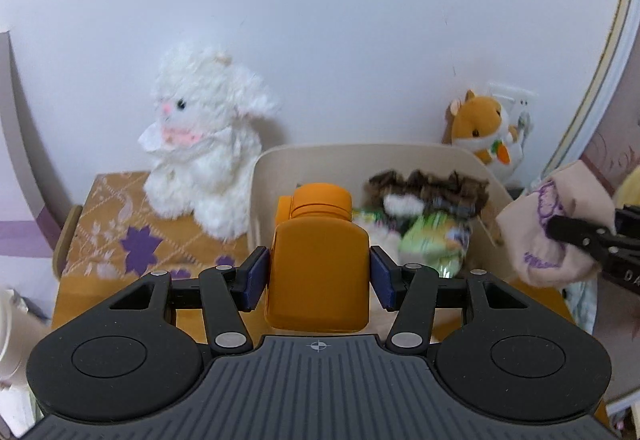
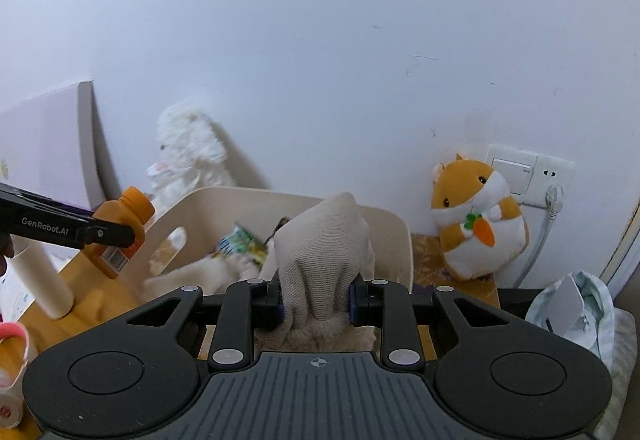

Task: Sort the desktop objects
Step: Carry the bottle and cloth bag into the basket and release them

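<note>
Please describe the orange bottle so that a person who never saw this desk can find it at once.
Look at the cream bin standing against the white wall, between the white plush lamb and the orange hamster plush. Just before the bin's near left corner, the left gripper holds the orange bottle by its sides. It is the only hard, smooth orange thing; its neighbours are soft toys and cloth.

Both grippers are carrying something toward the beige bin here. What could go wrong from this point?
1. The left gripper holds the orange bottle and the right gripper the beige fabric item, close together near the bin; they might collide.
2. The bin already holds a snack packet and a plush toy; the bottle may land on them and roll.
</note>
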Action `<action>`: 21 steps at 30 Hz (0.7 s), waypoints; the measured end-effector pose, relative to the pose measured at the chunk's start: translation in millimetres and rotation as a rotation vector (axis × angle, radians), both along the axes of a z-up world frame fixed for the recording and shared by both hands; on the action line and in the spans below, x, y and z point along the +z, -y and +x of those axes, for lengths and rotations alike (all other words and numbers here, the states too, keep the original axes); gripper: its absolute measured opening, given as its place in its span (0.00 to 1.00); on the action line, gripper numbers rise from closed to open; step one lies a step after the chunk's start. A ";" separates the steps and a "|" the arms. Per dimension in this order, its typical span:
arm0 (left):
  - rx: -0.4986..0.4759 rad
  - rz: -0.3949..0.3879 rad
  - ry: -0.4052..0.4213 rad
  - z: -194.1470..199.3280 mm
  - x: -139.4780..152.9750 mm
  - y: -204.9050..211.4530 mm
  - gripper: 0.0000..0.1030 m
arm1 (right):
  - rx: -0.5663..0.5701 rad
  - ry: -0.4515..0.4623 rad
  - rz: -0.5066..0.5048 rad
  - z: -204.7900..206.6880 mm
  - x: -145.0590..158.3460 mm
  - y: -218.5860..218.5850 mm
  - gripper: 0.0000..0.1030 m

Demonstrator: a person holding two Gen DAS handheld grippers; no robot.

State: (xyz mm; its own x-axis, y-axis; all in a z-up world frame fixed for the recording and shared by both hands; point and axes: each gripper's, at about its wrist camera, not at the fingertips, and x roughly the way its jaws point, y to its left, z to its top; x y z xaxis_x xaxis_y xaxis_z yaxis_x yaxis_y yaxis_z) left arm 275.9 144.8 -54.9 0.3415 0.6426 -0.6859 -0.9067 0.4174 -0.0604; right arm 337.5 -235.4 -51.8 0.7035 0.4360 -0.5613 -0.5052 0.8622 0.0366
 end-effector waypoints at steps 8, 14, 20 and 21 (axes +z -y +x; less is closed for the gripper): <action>0.035 -0.051 -0.029 41.7 -25.1 -24.5 0.53 | 0.015 -0.031 -0.036 38.4 -21.3 -8.3 0.24; 0.065 -0.079 -0.085 57.9 -48.8 -29.0 0.53 | 0.039 -0.081 -0.071 50.1 -36.9 -16.2 0.32; 0.074 -0.048 -0.102 59.8 -46.9 -26.9 0.70 | 0.021 -0.101 -0.115 47.0 -46.2 -13.6 0.56; 0.082 -0.035 -0.107 59.4 -45.1 -25.6 0.77 | 0.018 -0.095 -0.122 44.9 -46.1 -12.3 0.63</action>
State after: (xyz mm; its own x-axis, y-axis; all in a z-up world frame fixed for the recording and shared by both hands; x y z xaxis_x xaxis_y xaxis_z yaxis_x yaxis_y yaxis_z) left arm 335.3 170.4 -99.9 0.2128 0.6403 -0.7380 -0.9397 0.3411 0.0250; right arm 382.4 -223.0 -97.9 0.6369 0.3727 -0.6749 -0.5202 0.8538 -0.0195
